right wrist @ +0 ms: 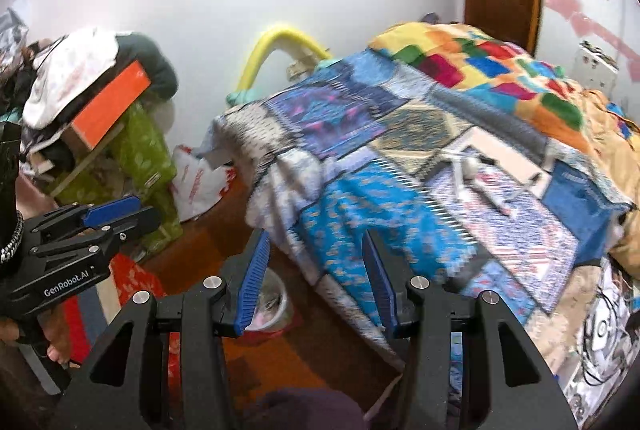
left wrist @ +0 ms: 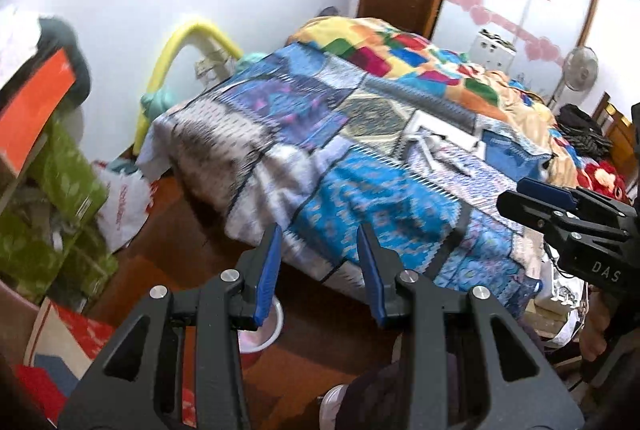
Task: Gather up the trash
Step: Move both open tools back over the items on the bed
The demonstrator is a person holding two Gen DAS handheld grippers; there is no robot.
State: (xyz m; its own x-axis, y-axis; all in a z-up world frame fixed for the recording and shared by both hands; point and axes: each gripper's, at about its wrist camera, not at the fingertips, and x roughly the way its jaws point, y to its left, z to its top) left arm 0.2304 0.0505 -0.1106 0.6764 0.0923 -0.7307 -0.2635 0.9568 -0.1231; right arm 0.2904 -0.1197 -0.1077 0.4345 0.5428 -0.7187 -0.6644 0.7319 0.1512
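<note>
Both your grippers are empty: the left gripper (left wrist: 318, 270) and right gripper (right wrist: 316, 282) hang with jaws partly apart over the foot of the bed (left wrist: 280, 150). The likely trash, some pale scraps (right wrist: 476, 174), lies on the blanket near the bed's right edge; what they are is too blurred to tell. The small bin (right wrist: 276, 306) sits on the floor at the bed's near corner. Steady your hands, then come down over one scrap with a wider opening.

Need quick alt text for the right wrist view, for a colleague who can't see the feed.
The right claw hangs open and empty above a wooden floor, aimed at the corner of a bed draped in a blue patchwork quilt. A small red bin sits on the floor below it. The left claw, also empty, shows at the left edge.
</note>
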